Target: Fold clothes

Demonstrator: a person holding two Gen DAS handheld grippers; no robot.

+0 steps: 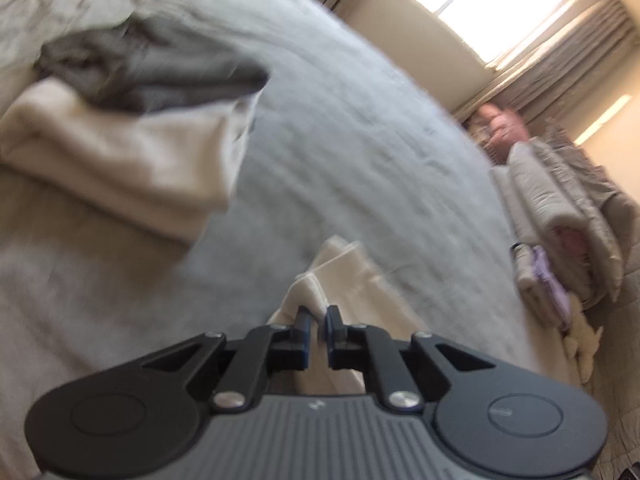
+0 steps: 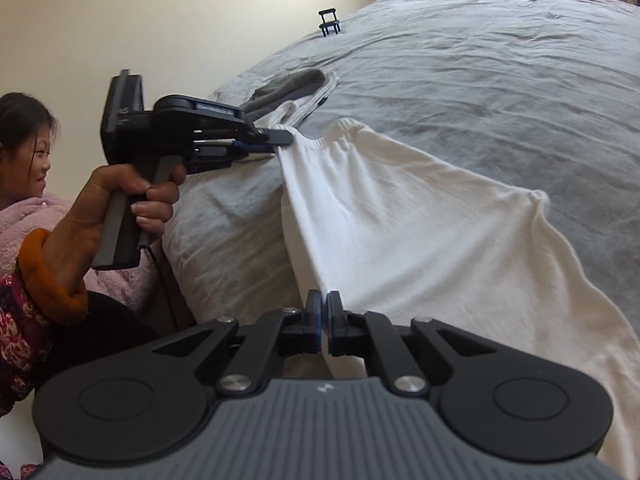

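A white garment [image 2: 400, 216] lies spread on the grey bed [image 2: 500, 80], its near edge stretched taut between both grippers. My right gripper [image 2: 323, 300] is shut on one corner of that edge. In the right wrist view my left gripper [image 2: 280, 142], held by a hand [image 2: 120, 200], is shut on the other corner. The left wrist view shows the left gripper [image 1: 318, 314] pinching white garment cloth [image 1: 344, 276] between its pads. A folded stack lies beyond: a grey piece [image 1: 140, 68] on a cream piece [image 1: 120, 160].
A pile of folded bedding [image 1: 560, 216] sits at the right side of the bed, under a bright window [image 1: 480, 4]. A small black stand [image 2: 329, 23] rests at the bed's far edge. A person in a pink fleece [image 2: 24, 220] sits to the left of the bed.
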